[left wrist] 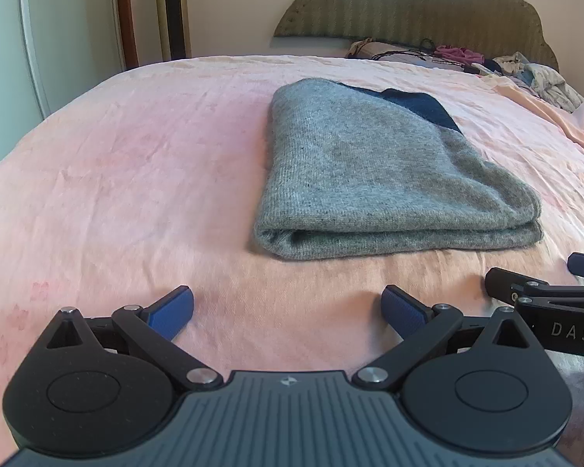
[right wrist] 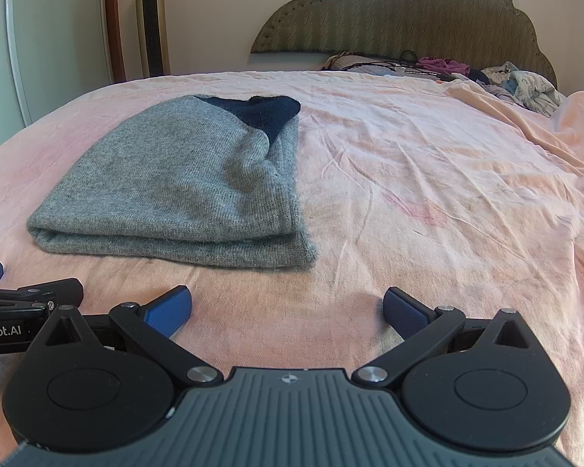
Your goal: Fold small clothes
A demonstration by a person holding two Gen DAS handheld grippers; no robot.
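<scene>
A pink bedsheet covered the whole bed, creased and rumpled toward the right side. At the far end rose a scalloped olive headboard, and below it lay a heap of loose clothes with a dark cable and something magenta among them, well apart from the work area. A tall gold tower fan stood against the wall to the left, beside a dark wooden frame. Nothing lay between the grippers and the garment; the sheet in front of them was bare.

The grey knit sweater lay folded flat on the sheet, its doubled edge toward the grippers and a navy patch showing at its far end. From the left it sat ahead and a little to the right; from the right it sat ahead and to the left.

The left gripper hovered low over the sheet, its blue pads spread wide, holding nothing and short of the sweater's near fold. The right gripper hung just beside it, fingers equally far apart, empty too, touching neither cloth nor sweater.
</scene>
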